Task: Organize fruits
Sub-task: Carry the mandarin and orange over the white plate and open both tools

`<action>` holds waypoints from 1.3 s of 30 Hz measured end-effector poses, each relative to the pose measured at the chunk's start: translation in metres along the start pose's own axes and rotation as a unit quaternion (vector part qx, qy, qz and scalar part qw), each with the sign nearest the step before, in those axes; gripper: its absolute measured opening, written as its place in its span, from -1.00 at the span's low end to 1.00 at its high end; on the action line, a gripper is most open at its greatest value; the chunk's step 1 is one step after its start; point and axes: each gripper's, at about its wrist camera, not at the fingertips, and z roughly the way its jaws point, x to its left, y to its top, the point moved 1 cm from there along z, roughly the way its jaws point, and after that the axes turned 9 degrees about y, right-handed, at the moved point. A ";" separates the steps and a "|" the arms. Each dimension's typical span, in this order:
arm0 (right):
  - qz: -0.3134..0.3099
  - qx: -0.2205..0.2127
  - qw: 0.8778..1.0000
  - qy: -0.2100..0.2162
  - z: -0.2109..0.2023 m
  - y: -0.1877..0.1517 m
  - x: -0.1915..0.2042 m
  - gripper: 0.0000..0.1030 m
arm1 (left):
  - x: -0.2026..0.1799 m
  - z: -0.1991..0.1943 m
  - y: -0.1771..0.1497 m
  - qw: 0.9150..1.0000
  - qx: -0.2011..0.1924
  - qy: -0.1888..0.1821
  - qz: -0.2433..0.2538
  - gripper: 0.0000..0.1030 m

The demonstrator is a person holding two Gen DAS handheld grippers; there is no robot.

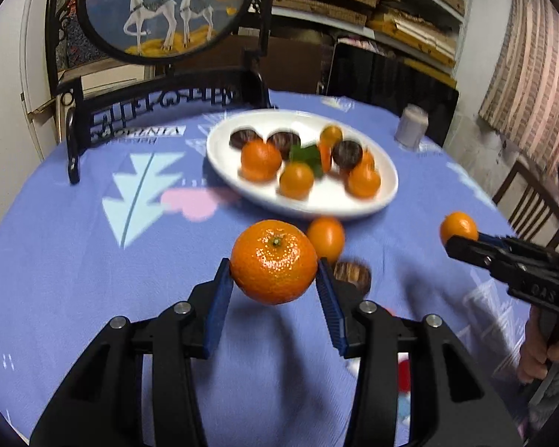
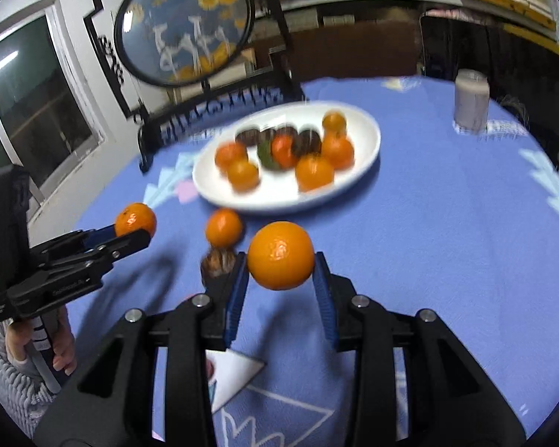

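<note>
Slippage is the main risk: each hand-held gripper pinches a round, glossy orange only at its sides, above the worktop [image 1: 56,223], so a jolt or hasty swing toward the plate [image 1: 223,156] could squeeze one out and send it rolling. The left hand-held gripper [image 1: 274,273] is closed on its orange [image 1: 274,260], stem end facing up toward the camera; being near-round, it has no clear long axis. The right hand-held gripper [image 2: 281,264] clamps another orange [image 2: 280,255]. A loose orange [image 1: 326,236] and a dark brown fruit [image 1: 352,273] lying just below could be knocked.
</note>
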 end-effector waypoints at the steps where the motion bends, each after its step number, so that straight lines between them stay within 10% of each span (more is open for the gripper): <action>1: -0.003 -0.003 1.000 -0.001 -0.002 0.008 0.001 -0.31 | -0.002 0.002 0.011 1.000 -0.002 0.000 0.002 -0.11; 25: -0.052 0.030 0.998 -0.011 0.112 0.079 -0.006 -0.11 | 0.015 0.135 0.117 0.998 0.026 -0.004 -0.056 -0.11; 27: -0.051 0.015 0.998 -0.015 0.110 0.079 -0.007 0.28 | 0.016 0.136 0.117 0.998 0.025 -0.006 -0.055 -0.09; 39: -0.040 -0.022 0.999 0.010 0.044 0.063 0.011 0.28 | 0.015 0.049 0.075 0.998 -0.028 0.014 -0.045 0.30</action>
